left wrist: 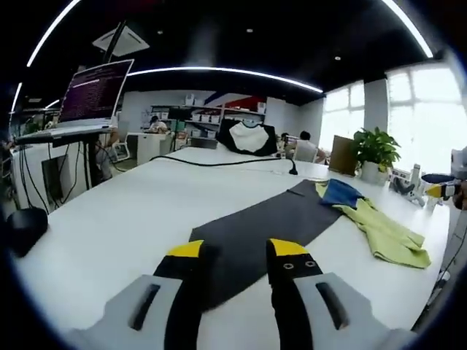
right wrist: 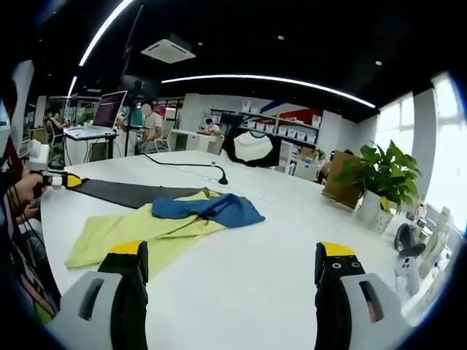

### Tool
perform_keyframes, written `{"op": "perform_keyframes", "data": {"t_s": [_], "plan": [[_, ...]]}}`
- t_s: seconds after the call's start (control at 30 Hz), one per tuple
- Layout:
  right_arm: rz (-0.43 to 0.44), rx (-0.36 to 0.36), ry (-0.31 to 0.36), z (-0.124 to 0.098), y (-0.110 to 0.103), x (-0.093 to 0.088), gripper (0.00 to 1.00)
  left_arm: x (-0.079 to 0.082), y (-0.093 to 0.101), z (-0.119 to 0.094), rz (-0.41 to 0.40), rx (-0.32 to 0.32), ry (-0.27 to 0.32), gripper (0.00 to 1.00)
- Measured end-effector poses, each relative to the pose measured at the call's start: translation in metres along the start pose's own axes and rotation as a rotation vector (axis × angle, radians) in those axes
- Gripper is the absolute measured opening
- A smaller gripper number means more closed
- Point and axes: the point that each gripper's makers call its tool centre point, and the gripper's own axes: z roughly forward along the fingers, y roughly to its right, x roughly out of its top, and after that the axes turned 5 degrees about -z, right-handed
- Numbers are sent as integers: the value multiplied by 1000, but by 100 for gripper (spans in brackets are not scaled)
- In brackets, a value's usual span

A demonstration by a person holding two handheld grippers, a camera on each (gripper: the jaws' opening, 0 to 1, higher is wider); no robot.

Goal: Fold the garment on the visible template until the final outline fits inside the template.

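Yellow-tipped jaws of the left hand-held gripper [left wrist: 237, 251] rise closest in the left gripper view, set a moderate gap apart with nothing between them, hovering right over the near end of the dark grey template [left wrist: 255, 233]. That template runs as a long strip across the white counter [left wrist: 109, 226] toward the far right. At its far end sits the garment [left wrist: 383, 233], a yellow-green piece with a blue part on top, bunched and lying mostly off the template's right side, only its near-left edge overlapping the grey. Further right, at the counter's far edge, a potted plant [left wrist: 376, 153].

Over to the right gripper view: at far left the other gripper's yellow tip shows at the template's [right wrist: 128, 193] end, a person's hand [right wrist: 25, 191] behind it. The garment [right wrist: 139, 230] spreads just beyond the right hand-held gripper [right wrist: 232, 264], whose jaws stand wide and empty, poised over bare counter [right wrist: 255, 292] near the cloth. The potted plant [right wrist: 383, 179] stands at right.

My read: folding hasn't started; this looks like the approach step. Next, the garment wants dragging fully onto the grey strip and flattening, so each gripper needs a pinch on a cloth edge, right one nearest. Grab one layer only, or the bunch just slides.
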Motion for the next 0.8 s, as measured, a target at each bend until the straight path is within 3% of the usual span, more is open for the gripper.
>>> {"op": "perform_keyframes", "data": {"t_s": [0.23,0.43,0.63,0.73,0.8], "plan": [[1,-3,-3,-1,1,-1,98,3,-20,2,78,72,-19,23],[21,-17,-6,-4,3,-7,98,4,-29,3,70,101,-25,2],[24,-14,-13,-3,2,-11,98,13,-36,0,126,142,-11,2],[24,-23,-3,-3,4,-8,98,14,-53,-4,245,234,-51,2],[20,-26,0,-3,4,-7,98,15,-52,-3,189,213,-41,2]]}}
